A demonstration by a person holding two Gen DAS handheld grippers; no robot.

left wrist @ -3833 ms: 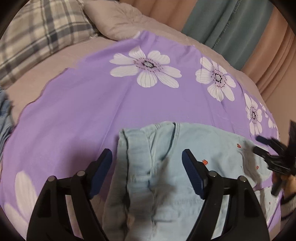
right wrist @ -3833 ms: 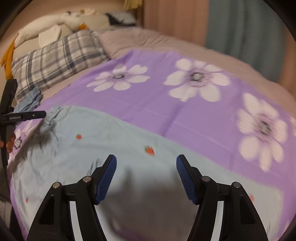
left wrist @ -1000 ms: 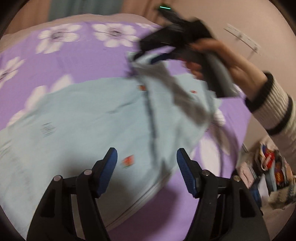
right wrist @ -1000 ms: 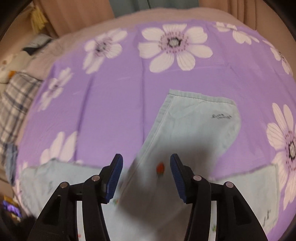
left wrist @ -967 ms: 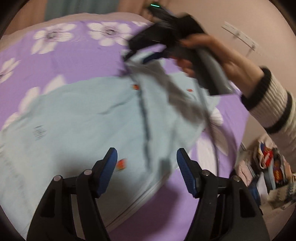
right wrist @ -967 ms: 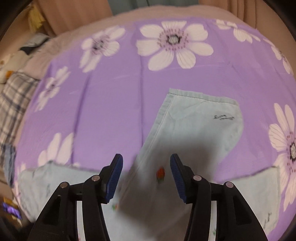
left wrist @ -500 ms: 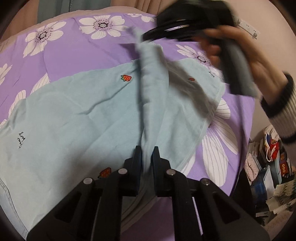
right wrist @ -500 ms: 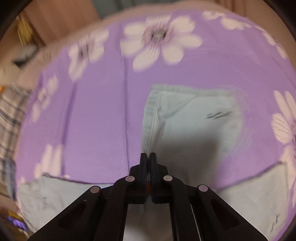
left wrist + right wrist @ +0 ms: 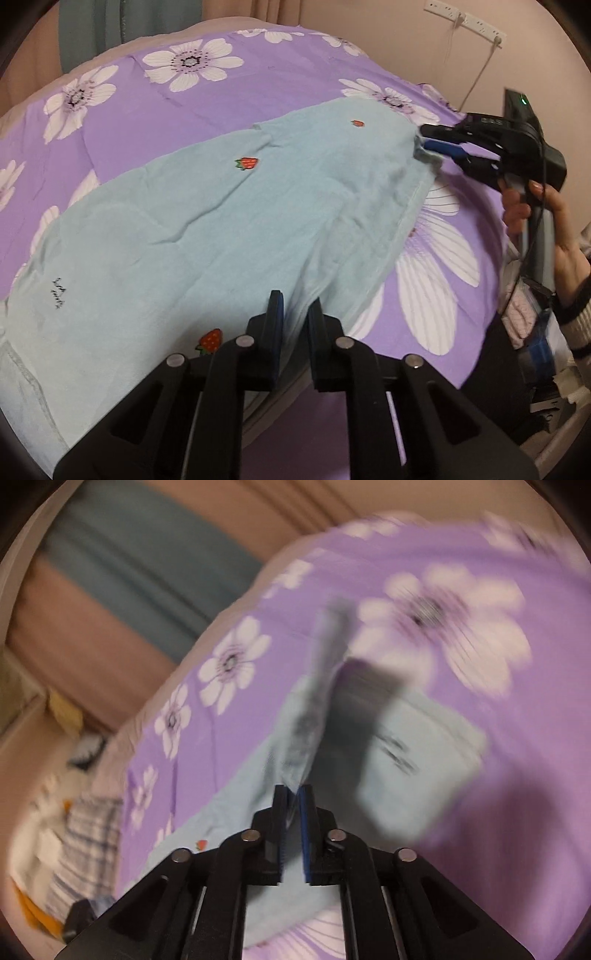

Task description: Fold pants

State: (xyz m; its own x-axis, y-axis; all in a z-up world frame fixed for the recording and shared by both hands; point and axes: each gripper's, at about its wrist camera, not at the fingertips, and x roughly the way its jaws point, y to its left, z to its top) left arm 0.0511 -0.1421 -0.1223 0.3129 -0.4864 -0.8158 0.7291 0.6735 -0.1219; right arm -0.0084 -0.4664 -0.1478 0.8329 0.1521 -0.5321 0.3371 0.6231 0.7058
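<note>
Light blue pants (image 9: 207, 221) with small strawberry prints lie on a purple flowered bedspread (image 9: 221, 99). My left gripper (image 9: 295, 306) is shut on the pants' near edge. My right gripper (image 9: 424, 144) shows in the left wrist view at the right, shut on a far corner of the pants and pulling the cloth taut. In the right wrist view my right gripper (image 9: 293, 794) pinches a fold of the pants (image 9: 406, 746), which hangs from it; that view is blurred.
The bed's edge runs at the lower right, with bags and clutter (image 9: 535, 332) on the floor beyond. A wall socket strip with a cable (image 9: 465, 22) is on the wall. Plaid pillow (image 9: 81, 834) and curtains (image 9: 140, 565) lie further off.
Both grippers closed on the pants. The right gripper then carried its corner out to the right, so the raised fold between the grippers has flattened and spread.
</note>
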